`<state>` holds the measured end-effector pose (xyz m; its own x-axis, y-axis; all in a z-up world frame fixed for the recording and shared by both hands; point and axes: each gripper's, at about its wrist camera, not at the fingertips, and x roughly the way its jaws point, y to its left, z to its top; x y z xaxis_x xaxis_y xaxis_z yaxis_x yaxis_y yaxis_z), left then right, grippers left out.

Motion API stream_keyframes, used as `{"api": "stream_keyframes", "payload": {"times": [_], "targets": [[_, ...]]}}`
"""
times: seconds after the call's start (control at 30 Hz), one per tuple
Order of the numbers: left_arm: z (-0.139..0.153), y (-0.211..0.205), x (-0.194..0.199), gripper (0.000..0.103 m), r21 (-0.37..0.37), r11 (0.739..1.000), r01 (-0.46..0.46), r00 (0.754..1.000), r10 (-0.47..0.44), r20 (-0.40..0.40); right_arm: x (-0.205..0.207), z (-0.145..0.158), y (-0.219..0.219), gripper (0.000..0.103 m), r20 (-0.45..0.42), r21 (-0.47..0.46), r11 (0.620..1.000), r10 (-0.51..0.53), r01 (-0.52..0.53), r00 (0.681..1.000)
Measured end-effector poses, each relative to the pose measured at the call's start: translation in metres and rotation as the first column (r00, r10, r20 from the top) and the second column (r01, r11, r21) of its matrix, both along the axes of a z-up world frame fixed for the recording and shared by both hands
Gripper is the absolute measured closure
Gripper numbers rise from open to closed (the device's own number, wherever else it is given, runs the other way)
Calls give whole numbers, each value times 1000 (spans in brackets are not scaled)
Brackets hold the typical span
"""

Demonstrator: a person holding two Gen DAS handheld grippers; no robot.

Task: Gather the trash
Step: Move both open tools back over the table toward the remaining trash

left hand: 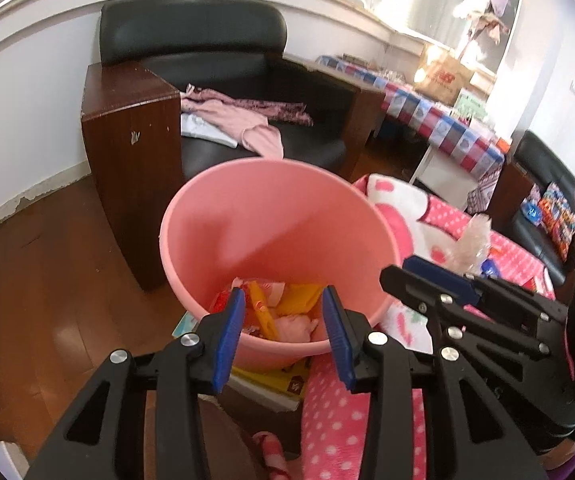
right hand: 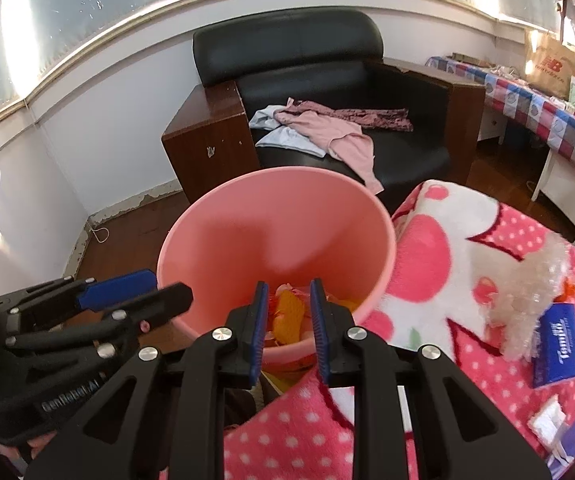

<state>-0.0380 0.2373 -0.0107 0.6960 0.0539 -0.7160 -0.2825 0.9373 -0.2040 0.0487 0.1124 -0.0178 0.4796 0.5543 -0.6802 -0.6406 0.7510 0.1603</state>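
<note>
While poised over the pink bin [left hand: 275, 240], left claw [left hand: 283, 320] and right claw [right hand: 287, 320] both released, gripping nothing; wrappers [left hand: 271, 308] below in the bin; crumpled plastic [right hand: 527, 300] and tissue pack [right hand: 557, 344] on the blanket [right hand: 447, 240], right of both.

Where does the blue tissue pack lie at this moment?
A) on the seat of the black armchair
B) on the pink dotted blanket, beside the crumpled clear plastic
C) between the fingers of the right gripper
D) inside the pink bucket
B: in the right wrist view the blue tissue pack lies on the pink dotted blanket, next to the crumpled clear plastic, outside the pink bucket.
</note>
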Motion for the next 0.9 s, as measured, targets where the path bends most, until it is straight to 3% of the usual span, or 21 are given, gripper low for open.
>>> {"api": "stream_keyframes", "payload": {"times": [0.07, 0.13, 0.5, 0.9], "targets": [[4, -3, -3, 64, -11, 1000, 1, 1000, -1, 20, -4, 3, -9, 64, 9, 7, 1000, -17, 16, 1000], [8, -9, -6, 64, -14, 1000, 8, 999, -7, 42, -9, 6, -21, 60, 23, 16, 999, -39, 39, 999], [13, -58, -6, 64, 13, 994, 107, 992, -108, 72, -34, 13, -100, 60, 67, -3, 983, -186, 186, 980], [3, -104, 4, 64, 12, 977, 211, 977, -211, 34, -52, -10, -205, 60, 46, -28, 909, -414, 415, 909]]}}
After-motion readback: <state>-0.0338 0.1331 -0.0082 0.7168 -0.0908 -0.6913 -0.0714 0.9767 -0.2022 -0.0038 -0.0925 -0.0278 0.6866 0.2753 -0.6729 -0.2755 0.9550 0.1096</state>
